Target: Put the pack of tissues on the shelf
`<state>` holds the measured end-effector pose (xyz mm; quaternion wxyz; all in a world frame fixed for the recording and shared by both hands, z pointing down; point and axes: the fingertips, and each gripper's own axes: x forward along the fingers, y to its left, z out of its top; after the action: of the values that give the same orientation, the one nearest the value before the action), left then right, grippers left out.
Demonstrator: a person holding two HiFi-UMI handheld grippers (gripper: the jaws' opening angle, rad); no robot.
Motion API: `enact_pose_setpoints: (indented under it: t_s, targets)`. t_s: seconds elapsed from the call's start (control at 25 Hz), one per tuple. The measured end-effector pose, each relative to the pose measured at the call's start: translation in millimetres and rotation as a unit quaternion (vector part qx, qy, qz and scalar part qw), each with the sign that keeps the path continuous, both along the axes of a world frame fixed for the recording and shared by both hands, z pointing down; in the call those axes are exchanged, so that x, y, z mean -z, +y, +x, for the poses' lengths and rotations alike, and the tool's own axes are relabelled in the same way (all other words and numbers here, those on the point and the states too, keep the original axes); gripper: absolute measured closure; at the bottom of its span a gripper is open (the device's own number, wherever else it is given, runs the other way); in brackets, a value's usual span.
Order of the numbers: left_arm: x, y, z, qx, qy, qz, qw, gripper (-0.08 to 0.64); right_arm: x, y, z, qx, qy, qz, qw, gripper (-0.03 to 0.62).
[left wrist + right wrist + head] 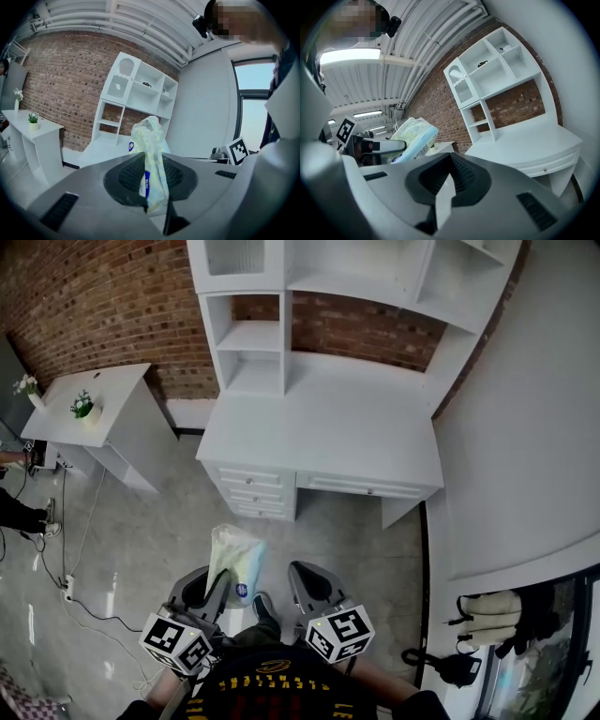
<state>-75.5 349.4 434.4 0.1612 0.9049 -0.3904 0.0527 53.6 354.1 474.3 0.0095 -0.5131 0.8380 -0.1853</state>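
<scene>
The pack of tissues [236, 562] is a pale yellow-green soft pack with a blue label. My left gripper [217, 587] is shut on its lower end and holds it upright above the grey floor, in front of the white desk [319, 432]. In the left gripper view the pack [151, 150] stands pinched between the dark pads, with the white shelf unit [140, 89] ahead. My right gripper [309, 585] hangs beside it, shut and holding nothing. From the right gripper [449, 164] the pack [412, 136] shows at the left and the shelf [497, 65] up right.
The shelf unit [253, 338] stands on the desk's back against a brick wall. A small white side table [94, 409] with potted plants is at the left. Cables [66, 587] trail on the floor there. A white wall and a window [525, 652] are on the right.
</scene>
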Motion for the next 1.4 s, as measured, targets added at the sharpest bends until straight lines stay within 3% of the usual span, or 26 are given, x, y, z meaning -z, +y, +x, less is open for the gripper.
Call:
enact_pose_setpoints:
  t_s: [0.36, 0.72, 1.08, 1.4]
  targets:
    - [-4.9, -71.1, -30.9, -0.013, 0.004, -0.004, 0.9999, 0.497, -3.0, -65.3, -30.8, -0.012, 0.006, -0.006, 1.000, 0.597]
    - [-14.2, -109.7, -56.9, -0.031, 0.014, -0.009, 0.9994, 0.499, -6.9, -95.2, -52.6, -0.031, 0.014, -0.019, 0.999, 0.597]
    - [-28.8, -125.1, -60.3, -0.027, 0.013, -0.028, 0.9992, 0.499, -23.7, -114.8, -62.5, -0.018, 0.011, -0.035, 0.999, 0.597]
    - [-22.3, -152.0, -62.6, -0.001, 0.007, -0.018, 0.9998, 0.497, -16.1, -152.2, -59.1, 0.000, 0.004, -0.020, 1.000, 0.597]
